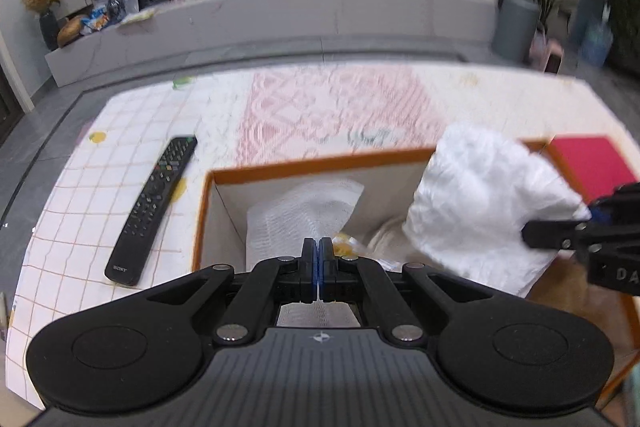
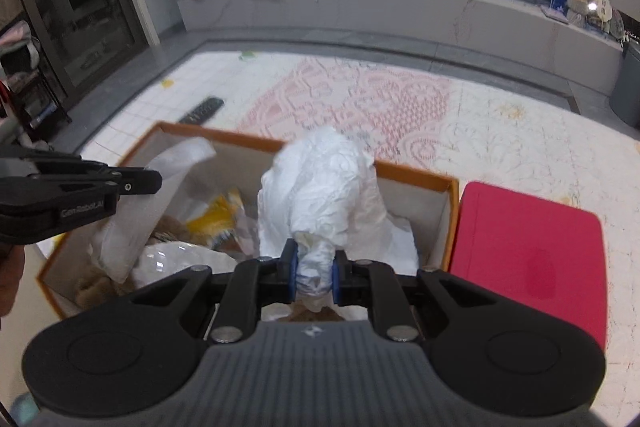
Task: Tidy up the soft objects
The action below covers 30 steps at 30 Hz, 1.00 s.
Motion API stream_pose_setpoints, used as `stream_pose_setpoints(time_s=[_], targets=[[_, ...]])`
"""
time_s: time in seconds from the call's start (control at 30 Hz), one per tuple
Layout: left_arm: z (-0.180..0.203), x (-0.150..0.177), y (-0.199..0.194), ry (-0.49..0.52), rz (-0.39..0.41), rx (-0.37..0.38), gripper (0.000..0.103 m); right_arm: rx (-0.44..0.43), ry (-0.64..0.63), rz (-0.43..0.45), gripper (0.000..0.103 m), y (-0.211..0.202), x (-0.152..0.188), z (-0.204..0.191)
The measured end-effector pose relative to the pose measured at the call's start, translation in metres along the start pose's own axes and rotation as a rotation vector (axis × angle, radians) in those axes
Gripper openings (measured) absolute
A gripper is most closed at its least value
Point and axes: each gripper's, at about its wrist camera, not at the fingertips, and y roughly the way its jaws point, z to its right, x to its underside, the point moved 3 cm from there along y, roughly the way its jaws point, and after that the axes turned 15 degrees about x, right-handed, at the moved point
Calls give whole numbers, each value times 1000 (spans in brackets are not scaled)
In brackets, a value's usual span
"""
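Left wrist view, left gripper (image 1: 319, 269) pressed closed and empty over orange-rimmed box (image 1: 304, 163), remote (image 1: 154, 205) left on tiled tablecloth (image 1: 120, 131), TV console (image 1: 280, 15) far; right wrist view, right gripper (image 2: 314, 277) clamping white crumpled bundle (image 2: 320, 187) above box, red lid (image 2: 528, 251) right.

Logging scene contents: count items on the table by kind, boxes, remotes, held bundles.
Boxes: 2, orange-rimmed box, red box
Remotes: 1, black remote
Held bundles: 1, white plastic bundle in right gripper
Total: 4
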Motion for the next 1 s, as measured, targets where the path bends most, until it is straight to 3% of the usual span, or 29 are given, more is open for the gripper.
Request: stream_pose_setpoints(time_s=[0.27,0.4,0.47,0.53,0.6,0.7,1.0], targets=[[-4,9,14,-57,-33,5,2,20,-33,-71,18,30,8,-6],[-4,6,7,-60,-12,4,9,13,-37,-69,22,27,10,-6],[-1,5,1,-58,7,7,15,11,-30,-61,26,22,10,-5],[5,3,-7,-50,33,6,28,9,-25,-54,32,14,10,-4],[10,2,-15,-44,62,-5,35,12,-23,-40,46,6,9,-3],[18,-1,-30,-52,119,-11,52,23,-20,-14,56,-12,8,0],[62,-7,-75,9,240,-25,63,20,-3,108,72,-89,14,19]])
